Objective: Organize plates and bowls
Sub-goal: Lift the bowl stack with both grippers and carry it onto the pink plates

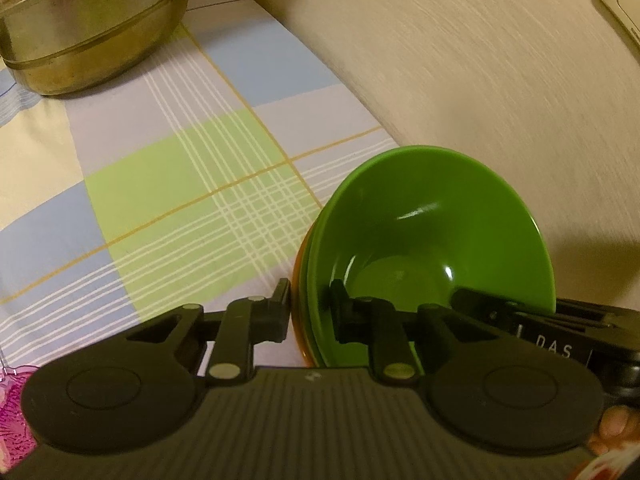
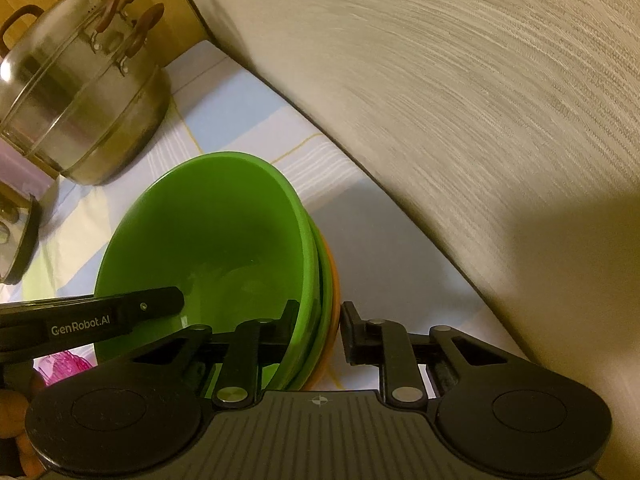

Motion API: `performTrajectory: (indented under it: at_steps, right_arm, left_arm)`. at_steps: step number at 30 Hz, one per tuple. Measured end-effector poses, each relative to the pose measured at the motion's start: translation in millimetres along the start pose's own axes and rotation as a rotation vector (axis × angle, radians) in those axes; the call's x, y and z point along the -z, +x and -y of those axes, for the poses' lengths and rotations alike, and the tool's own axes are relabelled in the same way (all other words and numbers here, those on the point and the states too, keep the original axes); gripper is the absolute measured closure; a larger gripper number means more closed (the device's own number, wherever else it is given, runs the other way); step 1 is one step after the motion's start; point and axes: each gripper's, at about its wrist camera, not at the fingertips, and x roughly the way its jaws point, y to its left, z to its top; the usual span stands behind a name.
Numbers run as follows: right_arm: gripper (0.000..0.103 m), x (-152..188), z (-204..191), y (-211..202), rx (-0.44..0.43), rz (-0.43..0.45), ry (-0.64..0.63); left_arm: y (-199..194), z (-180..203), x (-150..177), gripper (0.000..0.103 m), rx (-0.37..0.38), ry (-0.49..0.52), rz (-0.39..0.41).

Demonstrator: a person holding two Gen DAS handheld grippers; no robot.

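Observation:
A stack of nested bowls (image 1: 432, 216) stands on the checked tablecloth (image 1: 168, 184), close to the wall. A green bowl is on top, a second green rim shows under it, and an orange one is lowest. My left gripper (image 1: 310, 306) is shut on the stack's left rim, one finger inside the top bowl and one outside. My right gripper (image 2: 320, 320) is shut on the same bowl stack (image 2: 208, 240) at its right rim, with the orange edge against its outer finger. Each view also shows the other gripper's body reaching over the bowl.
A lidded steel steamer pot (image 2: 80, 92) stands at the back left on the cloth. A glass lid (image 2: 20, 236) leans at the left edge. The textured beige wall (image 2: 460, 100) runs along the right, near the bowls. A pink item (image 1: 12, 412) lies at the lower left.

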Motion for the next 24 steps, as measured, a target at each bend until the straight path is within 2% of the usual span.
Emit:
performTrajectory:
  at_steps: [12, 24]
  right_arm:
    - [0.083, 1.1, -0.7, 0.7, 0.002, -0.008, 0.010]
    - [0.083, 3.6, -6.2, -12.9, -0.006, -0.006, 0.000]
  left_arm:
    - [-0.7, 3.9, 2.4, 0.086, -0.013, 0.005, 0.004]
    - [-19.2, 2.9, 7.5, 0.086, -0.014, -0.006, 0.019]
